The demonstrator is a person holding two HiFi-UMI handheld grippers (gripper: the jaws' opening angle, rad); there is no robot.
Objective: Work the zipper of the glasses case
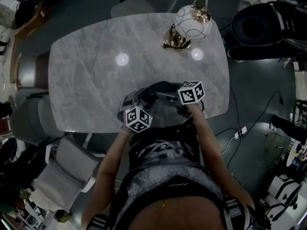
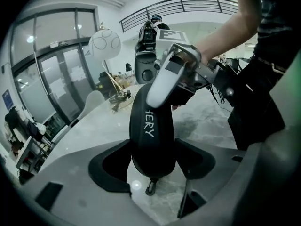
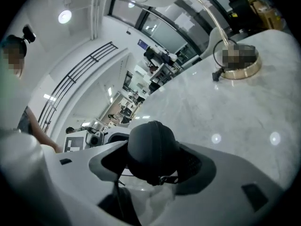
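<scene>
The glasses case (image 2: 153,135) was held just above the near edge of the marble table (image 1: 96,80), well apart from the lamp (image 1: 189,25). The left gripper (image 2: 151,160) was clamped across one end of it. The right gripper (image 3: 153,166) gripped the other rounded end, and its jaws pressed both sides. The zip seam looked closed along the shell, so the work seemed to be at the bracing step, not the pulling. A small pull tab (image 3: 165,178) hung just under the end in the right gripper's hold, and a similar dangling tab (image 2: 150,187) showed at the left gripper's end. Next, one gripper would likely need to let go and pinch a tab – a small, swinging target – while the other held firm.
</scene>
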